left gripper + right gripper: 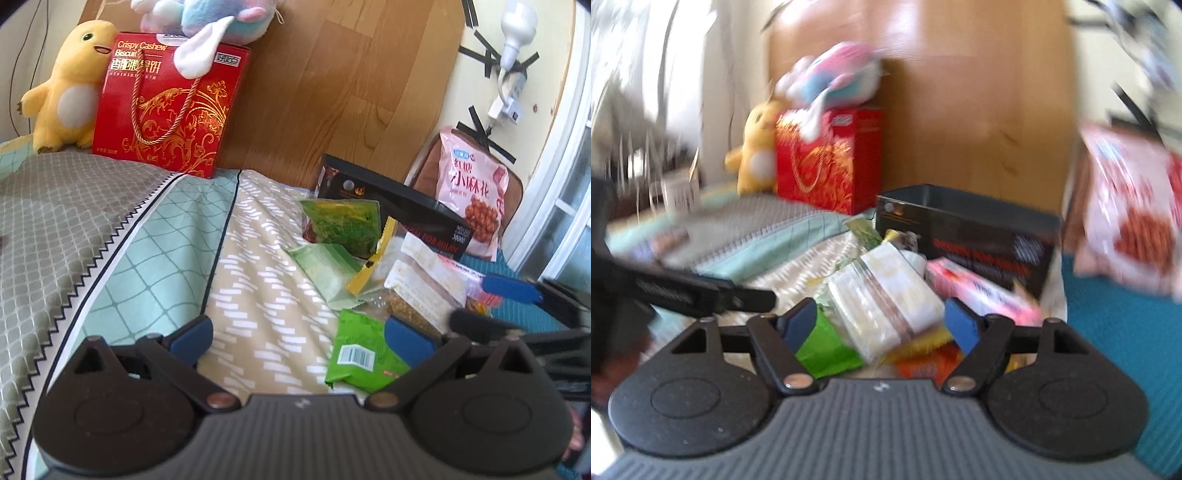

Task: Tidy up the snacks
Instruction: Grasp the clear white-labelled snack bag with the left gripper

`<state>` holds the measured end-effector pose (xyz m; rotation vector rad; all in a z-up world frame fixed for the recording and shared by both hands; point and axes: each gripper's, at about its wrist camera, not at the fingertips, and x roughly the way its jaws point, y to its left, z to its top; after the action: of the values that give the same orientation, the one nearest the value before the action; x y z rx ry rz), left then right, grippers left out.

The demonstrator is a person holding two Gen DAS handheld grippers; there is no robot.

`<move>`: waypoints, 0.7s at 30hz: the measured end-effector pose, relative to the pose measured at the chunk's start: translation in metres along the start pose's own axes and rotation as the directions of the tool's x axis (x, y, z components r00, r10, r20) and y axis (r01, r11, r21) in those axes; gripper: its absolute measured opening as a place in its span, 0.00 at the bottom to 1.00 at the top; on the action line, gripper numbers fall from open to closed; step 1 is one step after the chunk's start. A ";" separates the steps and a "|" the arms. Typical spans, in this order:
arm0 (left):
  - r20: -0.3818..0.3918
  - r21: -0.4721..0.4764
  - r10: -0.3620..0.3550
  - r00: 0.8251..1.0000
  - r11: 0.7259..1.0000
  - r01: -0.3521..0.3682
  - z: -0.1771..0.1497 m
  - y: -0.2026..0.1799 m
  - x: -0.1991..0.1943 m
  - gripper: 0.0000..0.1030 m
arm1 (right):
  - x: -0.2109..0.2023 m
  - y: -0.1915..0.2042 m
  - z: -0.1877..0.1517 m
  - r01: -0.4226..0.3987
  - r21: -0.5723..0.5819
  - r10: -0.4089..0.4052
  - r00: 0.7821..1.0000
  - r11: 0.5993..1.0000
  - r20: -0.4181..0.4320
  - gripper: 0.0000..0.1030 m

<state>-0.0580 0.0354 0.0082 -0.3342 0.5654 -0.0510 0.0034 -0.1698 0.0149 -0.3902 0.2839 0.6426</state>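
Snack pile (388,273) on bed (258,280) beside black box (402,206): green, white and yellow packets, loose and overlapping. Left gripper (297,338) fingers spread, empty. Right gripper (881,319) fingers apart above white packet (886,291), not gripping.

Snack packets (369,266) lie heaped before the box (399,206) on the bed (258,295).

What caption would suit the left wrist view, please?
Open left gripper hovering over a bedspread, snack packets piled beside a black box.
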 end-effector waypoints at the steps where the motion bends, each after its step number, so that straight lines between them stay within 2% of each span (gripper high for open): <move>1: 0.001 0.000 0.002 1.000 1.000 -0.002 0.000 0.000 0.000 1.00 | 0.010 0.002 0.001 0.019 -0.049 -0.019 1.000 0.999 -0.010 0.81; 3: -0.001 0.007 0.012 1.000 1.000 -0.012 0.000 -0.001 0.000 1.00 | 0.025 -0.001 -0.002 0.030 -0.091 -0.034 0.998 0.995 -0.049 0.80; 5: -0.003 0.023 0.021 1.000 1.000 -0.021 -0.001 -0.004 0.000 1.00 | 0.025 -0.013 -0.004 -0.011 -0.046 0.008 0.998 0.999 -0.061 0.66; 9: 0.014 0.060 0.008 1.000 0.998 -0.009 -0.003 -0.010 -0.004 1.00 | -0.005 -0.031 -0.009 -0.110 0.071 0.117 0.987 0.991 -0.107 0.62; 13: -0.006 0.088 -0.060 0.998 0.994 0.060 -0.003 -0.015 -0.005 0.99 | -0.047 -0.027 -0.026 -0.221 -0.046 0.213 0.968 0.974 -0.133 0.64; 15: -0.046 0.087 -0.093 0.995 0.992 0.096 -0.004 -0.019 -0.004 0.99 | -0.063 -0.027 -0.032 -0.163 -0.082 0.153 0.981 0.983 -0.115 0.68; 16: -0.060 0.082 -0.108 0.992 0.990 0.112 -0.004 -0.021 -0.005 0.98 | -0.072 -0.030 -0.035 -0.101 -0.078 0.093 0.991 0.992 -0.097 0.74; 18: -0.085 0.060 -0.163 0.983 0.984 0.168 -0.005 -0.028 -0.009 0.98 | -0.081 -0.040 -0.039 -0.040 -0.028 0.037 0.996 0.999 -0.082 0.76; 21: -0.102 0.060 -0.244 0.964 0.966 0.251 -0.003 -0.048 -0.018 0.98 | -0.096 -0.053 -0.051 -0.069 0.107 0.077 0.995 0.992 -0.064 0.76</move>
<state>-0.0732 -0.0087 0.0305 -0.3313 0.6105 -0.3301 -0.0437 -0.2805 0.0195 -0.3022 0.3970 0.6839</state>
